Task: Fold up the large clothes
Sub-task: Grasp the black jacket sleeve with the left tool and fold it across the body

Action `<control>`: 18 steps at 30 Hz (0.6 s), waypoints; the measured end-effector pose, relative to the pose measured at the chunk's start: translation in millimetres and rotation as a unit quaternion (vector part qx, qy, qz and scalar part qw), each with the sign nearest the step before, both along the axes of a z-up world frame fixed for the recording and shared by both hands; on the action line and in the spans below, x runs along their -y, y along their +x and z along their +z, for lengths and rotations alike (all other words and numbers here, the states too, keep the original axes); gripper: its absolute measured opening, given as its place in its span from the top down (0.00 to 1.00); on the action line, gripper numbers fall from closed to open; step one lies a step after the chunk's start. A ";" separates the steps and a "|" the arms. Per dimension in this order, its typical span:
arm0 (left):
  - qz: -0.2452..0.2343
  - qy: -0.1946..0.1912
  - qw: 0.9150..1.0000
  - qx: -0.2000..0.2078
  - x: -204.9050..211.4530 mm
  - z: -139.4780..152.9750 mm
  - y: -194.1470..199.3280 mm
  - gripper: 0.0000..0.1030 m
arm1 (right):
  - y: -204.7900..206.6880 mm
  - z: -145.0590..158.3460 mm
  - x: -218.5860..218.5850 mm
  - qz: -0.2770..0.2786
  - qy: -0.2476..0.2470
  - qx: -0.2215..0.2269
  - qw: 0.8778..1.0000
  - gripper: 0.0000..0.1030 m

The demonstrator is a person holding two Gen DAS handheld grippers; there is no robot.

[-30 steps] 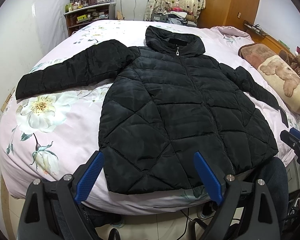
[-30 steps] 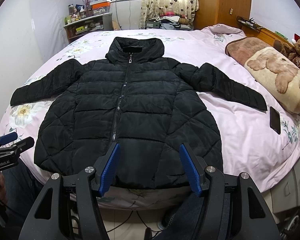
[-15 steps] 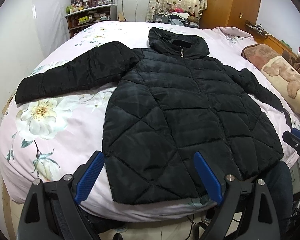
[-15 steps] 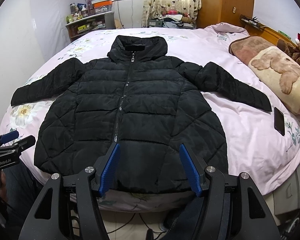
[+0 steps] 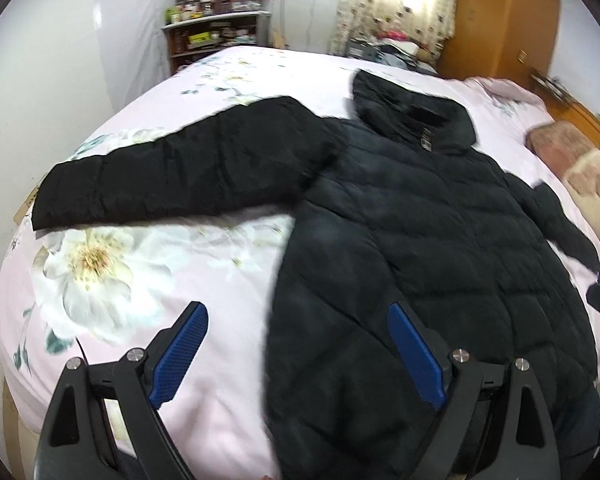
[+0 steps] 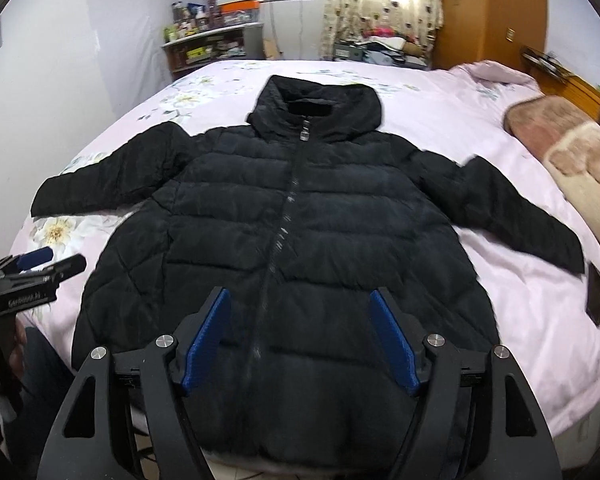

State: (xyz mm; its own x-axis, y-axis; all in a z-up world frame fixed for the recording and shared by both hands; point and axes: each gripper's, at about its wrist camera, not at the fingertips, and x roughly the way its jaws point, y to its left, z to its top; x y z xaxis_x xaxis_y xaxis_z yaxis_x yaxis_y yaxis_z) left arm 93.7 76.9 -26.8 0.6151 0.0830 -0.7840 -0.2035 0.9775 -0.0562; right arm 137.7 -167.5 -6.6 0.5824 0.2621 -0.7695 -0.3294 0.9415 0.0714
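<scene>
A black quilted hooded jacket [image 6: 300, 240] lies flat, zipped, front up on the bed, both sleeves spread out; it also shows in the left wrist view [image 5: 420, 248]. Its left sleeve [image 5: 172, 172] stretches toward the bed's left edge. My left gripper [image 5: 296, 316] is open and empty, above the jacket's lower left hem and the sheet beside it. My right gripper [image 6: 300, 300] is open and empty, above the jacket's lower middle by the zipper. The left gripper also shows in the right wrist view [image 6: 40, 264] at the left edge.
The bed has a pink floral sheet [image 5: 120, 272]. A dark phone [image 6: 594, 292] lies on the sheet past the right cuff. A bear-print pillow [image 6: 572, 156] lies at the right. A shelf [image 6: 212, 48] and a wooden wardrobe [image 6: 488, 12] stand beyond the bed.
Both grippers have moved forward over the bed, closer to the jacket. The left one has also swung left, toward the left sleeve. The jacket has not moved.
</scene>
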 end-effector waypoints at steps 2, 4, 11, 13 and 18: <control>0.015 -0.006 1.000 0.006 -18.0 -1.8 9.6 0.10 | 13.5 -2.3 -11.9 0.011 0.000 0.002 1.000 0.30; 0.028 -0.009 1.000 0.010 -34.1 -4.1 17.9 0.10 | 26.6 -4.6 -23.9 0.022 -0.002 0.001 1.000 0.30; 0.087 -0.030 0.996 0.012 -91.4 -19.8 40.4 0.10 | 63.0 -14.2 -64.0 0.057 0.003 0.003 0.998 0.30; 0.108 -0.033 0.994 0.012 -107.9 -24.9 44.4 0.10 | 70.2 -16.5 -74.3 0.064 -0.001 0.004 0.998 0.30; 0.158 -0.039 0.987 0.012 -146.9 -39.8 50.5 0.10 | 85.8 -21.3 -96.4 0.080 -0.009 0.008 0.997 0.30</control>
State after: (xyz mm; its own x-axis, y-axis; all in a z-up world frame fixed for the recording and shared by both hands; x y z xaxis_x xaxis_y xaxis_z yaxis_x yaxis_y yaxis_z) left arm 144.3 223.8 -66.6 0.5862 0.2136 -0.7815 -0.4947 0.8583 -0.1365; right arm 223.5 -71.2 -27.9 0.5460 0.3389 -0.7662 -0.4768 0.8777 0.0484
